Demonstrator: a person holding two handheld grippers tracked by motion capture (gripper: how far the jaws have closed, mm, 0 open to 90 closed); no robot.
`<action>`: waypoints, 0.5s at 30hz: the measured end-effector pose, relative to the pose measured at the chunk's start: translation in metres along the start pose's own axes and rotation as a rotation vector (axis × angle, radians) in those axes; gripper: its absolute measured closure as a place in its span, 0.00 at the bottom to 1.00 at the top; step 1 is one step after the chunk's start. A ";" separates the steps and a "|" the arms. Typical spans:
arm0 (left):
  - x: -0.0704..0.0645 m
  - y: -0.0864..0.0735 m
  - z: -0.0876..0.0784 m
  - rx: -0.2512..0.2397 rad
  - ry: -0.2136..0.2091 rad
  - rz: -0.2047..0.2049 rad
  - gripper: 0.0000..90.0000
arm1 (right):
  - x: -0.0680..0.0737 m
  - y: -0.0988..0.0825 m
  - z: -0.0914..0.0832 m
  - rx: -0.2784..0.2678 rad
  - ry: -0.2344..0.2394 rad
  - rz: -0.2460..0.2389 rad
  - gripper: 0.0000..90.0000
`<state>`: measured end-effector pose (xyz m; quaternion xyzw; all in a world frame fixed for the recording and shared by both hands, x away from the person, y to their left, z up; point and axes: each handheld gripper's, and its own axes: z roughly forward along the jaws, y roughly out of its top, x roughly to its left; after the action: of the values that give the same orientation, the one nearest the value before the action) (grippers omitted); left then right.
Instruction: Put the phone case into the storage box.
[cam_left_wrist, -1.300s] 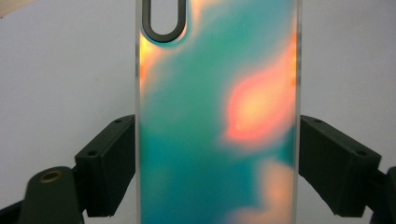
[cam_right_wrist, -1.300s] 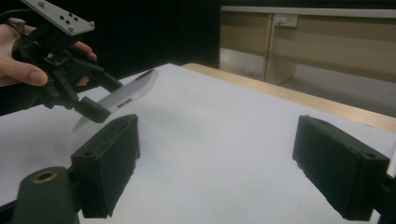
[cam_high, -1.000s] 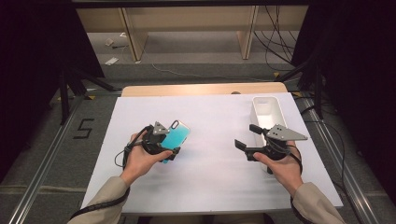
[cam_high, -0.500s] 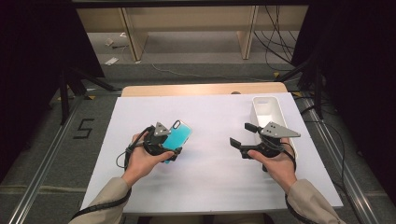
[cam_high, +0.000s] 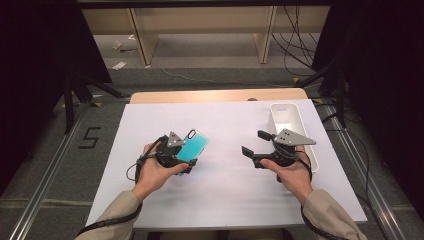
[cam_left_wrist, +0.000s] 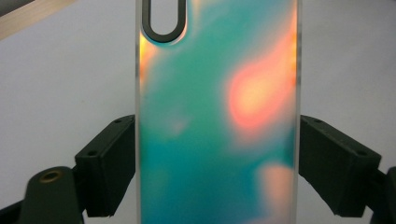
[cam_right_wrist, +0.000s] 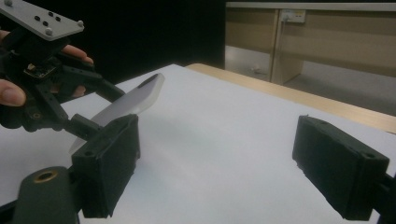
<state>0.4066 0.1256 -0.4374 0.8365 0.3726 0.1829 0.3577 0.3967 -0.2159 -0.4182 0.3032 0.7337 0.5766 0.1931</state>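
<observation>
So we're looking down at a worktop (cam_high: 225, 195) covered in white, with a person's 2 hands coming in from the bottom, each one holding a gripper. The left gripper (cam_high: 186, 156) is clamping a phone case (cam_high: 192, 146), the shiny teal kind with orange patches shifting across it. In the left gripper view we're seeing the phone case (cam_left_wrist: 217, 116) standing right between the 2 jaws, both pads pressing against its long edges, and the oval camera cutout (cam_left_wrist: 162, 18) sitting up at the far end. From the right gripper view the phone case (cam_right_wrist: 123, 108) is tilting up off the surface, far end raised, with the left hand (cam_right_wrist: 11, 93) wrapping around its gripper.

The right gripper (cam_high: 256, 142) is hovering over the right half of the worktop with its jaws spread wide and nothing between them, just bare white surface showing in the gap. A white tray (cam_high: 278, 111) is sitting just beyond it near the right edge, long side running away from us. The 2 grippers are staying well apart.
</observation>
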 end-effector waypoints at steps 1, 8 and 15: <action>-0.001 0.000 0.000 0.000 -0.003 0.000 0.19 | 0.000 0.000 0.001 -0.001 -0.002 0.002 0.18; -0.004 0.002 0.000 -0.007 -0.005 0.004 0.19 | 0.001 0.002 0.005 0.001 -0.002 0.002 0.18; -0.008 0.003 0.001 -0.009 -0.011 0.016 0.19 | 0.002 0.003 0.009 -0.002 0.002 0.008 0.18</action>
<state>0.4035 0.1183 -0.4361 0.8389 0.3629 0.1828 0.3622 0.4021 -0.2074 -0.4173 0.3053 0.7322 0.5783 0.1904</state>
